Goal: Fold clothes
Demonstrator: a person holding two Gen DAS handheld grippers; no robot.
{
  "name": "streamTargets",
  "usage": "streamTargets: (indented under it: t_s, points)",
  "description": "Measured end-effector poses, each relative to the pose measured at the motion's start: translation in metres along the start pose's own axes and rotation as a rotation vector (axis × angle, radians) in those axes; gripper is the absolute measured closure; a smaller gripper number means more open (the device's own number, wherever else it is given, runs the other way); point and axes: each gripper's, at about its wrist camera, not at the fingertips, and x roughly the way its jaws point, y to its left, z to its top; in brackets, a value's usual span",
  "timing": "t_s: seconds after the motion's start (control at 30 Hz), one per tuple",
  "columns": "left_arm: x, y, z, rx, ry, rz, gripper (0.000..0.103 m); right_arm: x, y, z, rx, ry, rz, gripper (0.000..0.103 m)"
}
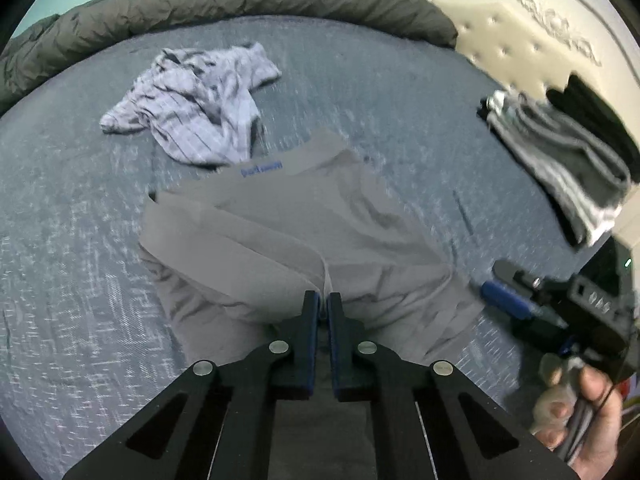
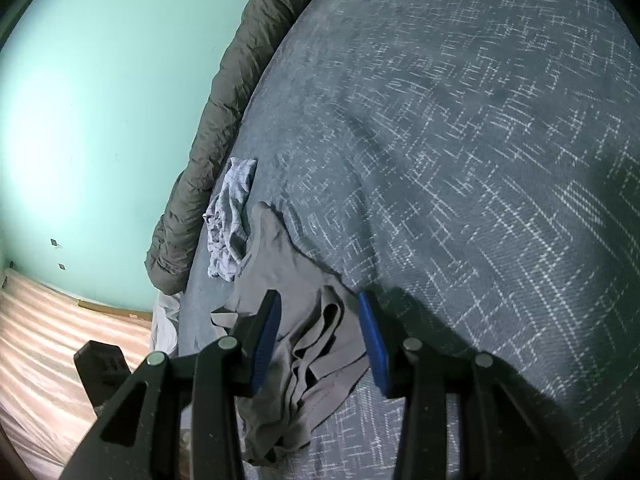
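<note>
A grey garment (image 1: 320, 220) with a blue-lettered waistband lies crumpled on the blue-grey bedcover (image 1: 72, 240). My left gripper (image 1: 324, 300) is shut on a raised fold at the garment's near edge. My right gripper (image 2: 318, 336) is open, its blue pads (image 2: 266, 340) straddling the grey garment (image 2: 308, 360) just above the bunched folds. In the left wrist view the right gripper (image 1: 492, 279) sits at the garment's right side, held by a hand (image 1: 580, 420).
A crumpled striped garment (image 1: 192, 108) lies beyond the grey one, also in the right wrist view as striped garment (image 2: 232, 216). A stack of folded clothes (image 1: 560, 152) sits right, by the cream headboard (image 1: 520, 12). A dark rolled duvet (image 1: 240, 4) lines the far edge.
</note>
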Motion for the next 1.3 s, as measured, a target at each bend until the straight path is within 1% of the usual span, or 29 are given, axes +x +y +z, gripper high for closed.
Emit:
streamTargets:
  t_s: [0.07, 0.13, 0.2, 0.33, 0.53, 0.73, 0.9, 0.93, 1.0, 1.1, 1.13, 1.3]
  points:
    - [-0.007, 0.003, 0.003, -0.007, -0.017, -0.007, 0.098, 0.0, -0.001, 0.0, 0.011, -0.001, 0.008, 0.062]
    - [-0.012, 0.006, 0.008, -0.012, -0.031, -0.014, 0.099, 0.0, -0.003, 0.001, 0.026, -0.004, 0.017, 0.057]
    - [-0.017, 0.008, 0.014, -0.014, -0.041, -0.021, 0.098, 0.001, -0.004, 0.002, 0.051, 0.0, 0.047, 0.054]
    - [-0.021, 0.012, 0.026, -0.016, -0.058, -0.022, 0.098, 0.005, -0.002, 0.003, 0.059, 0.011, 0.06, 0.053]
    - [-0.024, 0.018, 0.031, -0.029, -0.073, -0.027, 0.098, 0.011, 0.004, 0.002, 0.034, 0.031, 0.027, 0.053]
    - [-0.026, 0.025, 0.033, -0.04, -0.081, -0.032, 0.098, 0.018, 0.012, 0.0, -0.029, 0.046, -0.035, 0.055]
    - [-0.029, 0.027, 0.034, -0.041, -0.088, -0.039, 0.098, 0.027, 0.016, -0.003, -0.084, 0.058, -0.098, 0.071]
    - [-0.029, 0.027, 0.034, -0.04, -0.089, -0.04, 0.098, 0.028, 0.016, -0.004, -0.089, 0.057, -0.103, 0.078]
    - [-0.03, 0.028, 0.034, -0.038, -0.089, -0.042, 0.098, 0.029, 0.017, -0.005, -0.109, 0.054, -0.119, 0.086]
    - [-0.031, 0.031, 0.034, -0.037, -0.088, -0.042, 0.098, 0.031, 0.015, -0.006, -0.118, 0.047, -0.132, 0.096]
    - [-0.031, 0.032, 0.035, -0.038, -0.089, -0.04, 0.098, 0.031, 0.013, -0.007, -0.112, 0.046, -0.13, 0.099]
    - [-0.033, 0.035, 0.041, -0.054, -0.097, -0.047, 0.098, 0.022, 0.007, -0.003, -0.078, 0.031, -0.084, 0.101]
